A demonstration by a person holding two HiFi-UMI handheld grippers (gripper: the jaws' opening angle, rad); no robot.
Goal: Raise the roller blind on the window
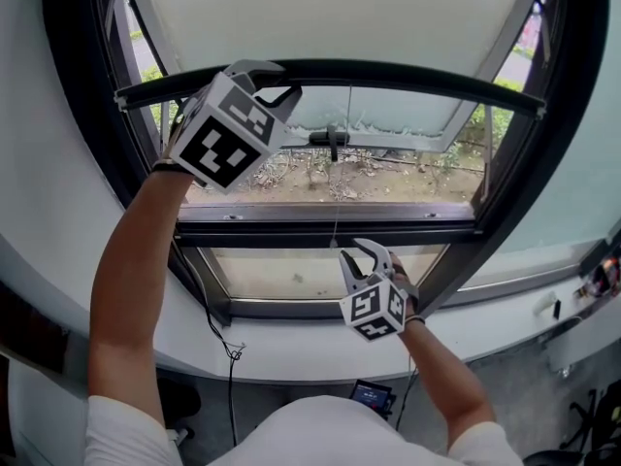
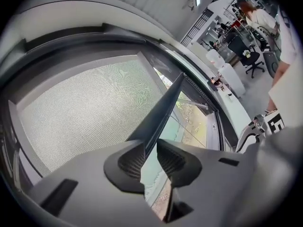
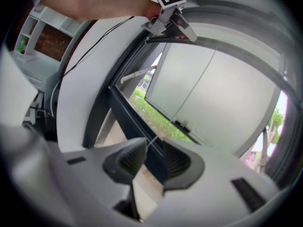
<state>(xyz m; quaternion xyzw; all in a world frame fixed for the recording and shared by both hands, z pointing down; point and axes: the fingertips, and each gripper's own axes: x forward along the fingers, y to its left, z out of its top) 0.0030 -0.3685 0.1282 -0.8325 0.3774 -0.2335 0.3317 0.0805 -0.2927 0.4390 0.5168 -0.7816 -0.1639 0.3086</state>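
Note:
The pale roller blind (image 1: 340,17) covers the upper half of the window, and its dark bottom bar (image 1: 408,78) runs across. My left gripper (image 1: 274,81) is raised at the bar's left end. In the left gripper view the bar (image 2: 165,108) runs in between the jaw tips of that gripper (image 2: 147,148), which are shut on it. A thin cord (image 1: 342,163) hangs from the bar down to my right gripper (image 1: 361,257), low at the centre. In the right gripper view the cord (image 3: 189,93) meets the left fingertip; this gripper (image 3: 150,152) stands open, its jaws well apart.
Behind the blind a tilted window sash with a dark handle (image 1: 332,142) stands open. A white sill (image 1: 291,352) curves below, with a black cable (image 1: 218,328) draped over it and small items at its right end (image 1: 602,275). A person (image 2: 258,18) stands far behind.

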